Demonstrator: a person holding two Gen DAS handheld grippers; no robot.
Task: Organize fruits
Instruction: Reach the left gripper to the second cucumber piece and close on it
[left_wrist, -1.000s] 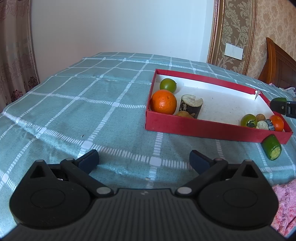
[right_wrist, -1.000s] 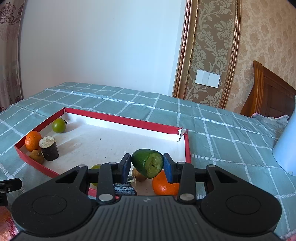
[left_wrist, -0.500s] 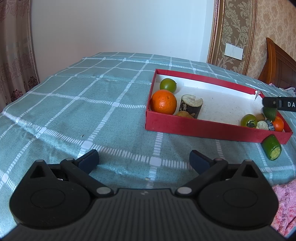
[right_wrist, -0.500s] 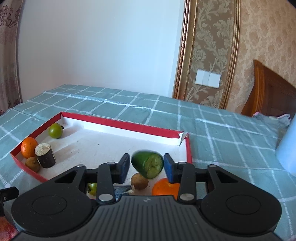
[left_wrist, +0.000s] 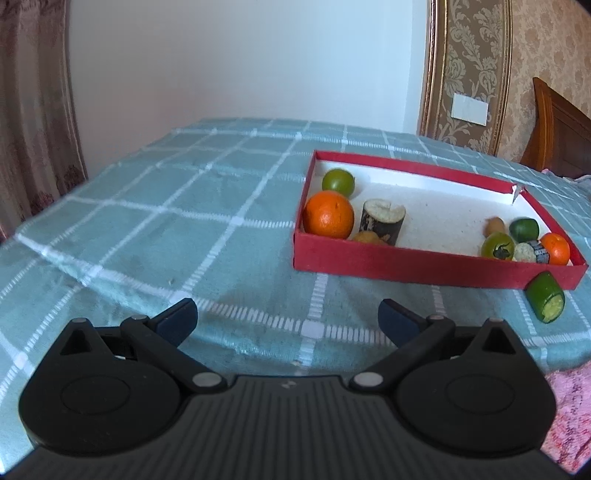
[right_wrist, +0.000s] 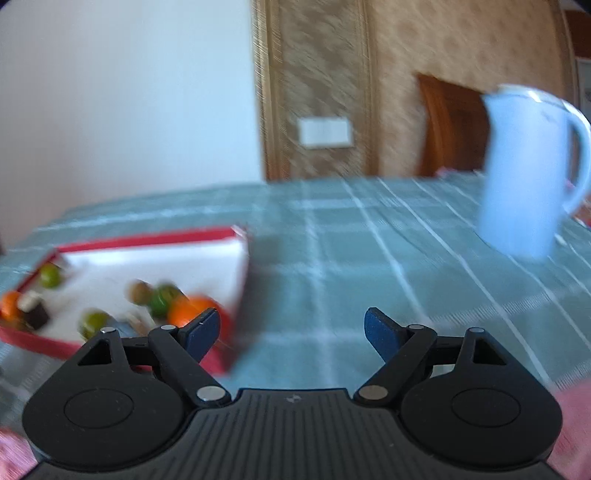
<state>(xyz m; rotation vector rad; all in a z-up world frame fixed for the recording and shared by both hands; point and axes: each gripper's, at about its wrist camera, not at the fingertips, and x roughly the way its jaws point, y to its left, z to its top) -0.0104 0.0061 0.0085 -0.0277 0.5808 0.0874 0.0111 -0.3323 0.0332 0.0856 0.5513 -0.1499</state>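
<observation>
A red box (left_wrist: 413, 265) with a white floor lies on the checked cloth. At its left end are an orange (left_wrist: 328, 214), a green fruit (left_wrist: 338, 181) and a dark cut stalk piece (left_wrist: 382, 220). At its right end lie a green cut fruit (left_wrist: 523, 229), a brown one (left_wrist: 495, 224), a small orange (left_wrist: 556, 248) and others. One green cut piece (left_wrist: 546, 302) lies on the cloth outside the box's near right corner. My left gripper (left_wrist: 287, 320) stands open and empty, well short of the box. In the blurred right wrist view my right gripper (right_wrist: 292, 332) is opening with nothing between its fingers, right of the box (right_wrist: 238, 280).
A pale blue jug (right_wrist: 528, 173) stands on the cloth at the right in the right wrist view. Pink fabric (left_wrist: 569, 413) lies at the table's near right edge. A wooden headboard (left_wrist: 557, 129) and patterned wall panel are behind the table.
My right gripper has opened and dropped the green cut fruit into the box's right end, then swung away to the right. The left gripper has stayed put.
</observation>
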